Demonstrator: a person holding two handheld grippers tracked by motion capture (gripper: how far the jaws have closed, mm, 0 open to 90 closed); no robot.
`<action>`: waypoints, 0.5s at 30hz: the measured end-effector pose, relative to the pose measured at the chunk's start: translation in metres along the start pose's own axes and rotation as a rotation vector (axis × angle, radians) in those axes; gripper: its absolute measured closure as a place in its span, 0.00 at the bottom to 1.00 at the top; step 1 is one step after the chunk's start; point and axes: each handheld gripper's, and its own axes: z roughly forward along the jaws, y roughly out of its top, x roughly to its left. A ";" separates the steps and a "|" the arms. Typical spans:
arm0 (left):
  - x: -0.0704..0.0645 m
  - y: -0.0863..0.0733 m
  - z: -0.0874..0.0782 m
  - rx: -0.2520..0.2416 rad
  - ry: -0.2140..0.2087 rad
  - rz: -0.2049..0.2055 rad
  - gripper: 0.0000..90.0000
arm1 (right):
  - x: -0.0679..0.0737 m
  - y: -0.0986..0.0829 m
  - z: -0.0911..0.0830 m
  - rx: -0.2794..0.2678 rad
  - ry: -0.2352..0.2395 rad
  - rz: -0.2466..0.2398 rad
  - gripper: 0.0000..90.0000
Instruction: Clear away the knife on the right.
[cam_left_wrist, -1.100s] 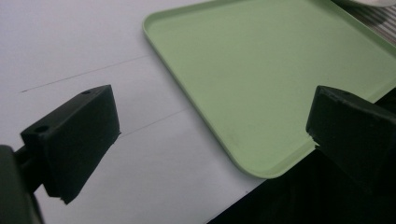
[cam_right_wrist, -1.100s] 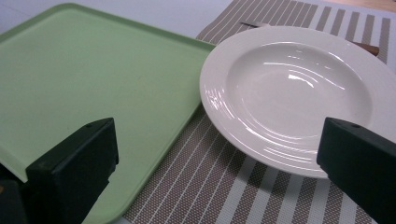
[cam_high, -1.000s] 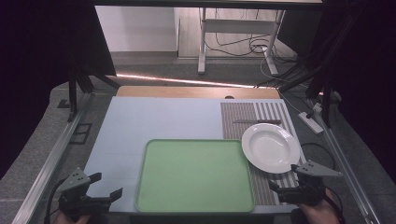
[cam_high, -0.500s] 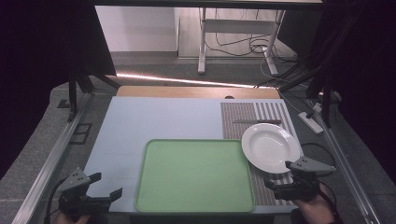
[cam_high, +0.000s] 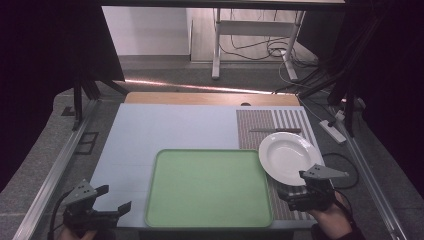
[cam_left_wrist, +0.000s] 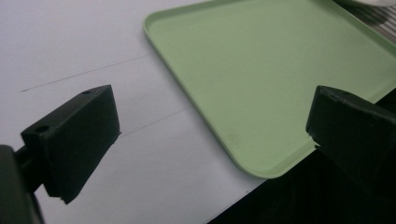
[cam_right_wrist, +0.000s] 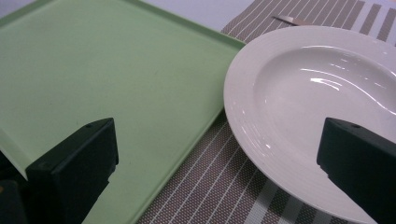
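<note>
The pale blue-grey rectangular table top (cam_high: 165, 130) was the largest thing in the high view, with a strip of bare light wood (cam_high: 210, 98) along its far edge. On its near middle lay the flat, light green plastic tray (cam_high: 209, 187) with a low raised rim and rounded corners, nothing lying in it. To the tray's right, a brown-and-white striped woven placemat (cam_high: 272, 122) ran from the far part of the table to its near edge. The round white ceramic soup plate (cam_high: 289, 157), with a wide ribbed rim and a shallow glossy well, sat on that mat just beside the tray's far right corner; in the right gripper view its rim (cam_right_wrist: 243, 121) lay very close to the tray's edge (cam_right_wrist: 196, 140), though whether they touched could not be told. Beyond the plate, a slim silver table knife (cam_high: 275, 130) lay across the mat, apart from the plate.

The right gripper (cam_high: 300, 192), black and held in the person's hand, hovered at the near right corner of the table, just short of the plate. Its jaws stood wide apart and held nothing, the plate's near rim and the tray's edge between them. The left gripper (cam_high: 112, 197) hung over the near left corner, near the tray's left edge, its jaws likewise spread wide and empty.
</note>
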 end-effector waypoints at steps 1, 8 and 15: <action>0.000 0.000 0.000 0.000 0.000 0.000 0.03 | 0.000 0.000 0.002 0.003 -0.001 0.001 0.00; 0.000 0.000 0.001 0.007 0.001 0.001 0.03 | -0.004 0.006 0.011 0.010 0.015 0.005 0.00; 0.000 0.000 0.001 0.009 0.001 0.002 0.03 | -0.007 0.014 0.022 0.028 0.009 -0.004 0.00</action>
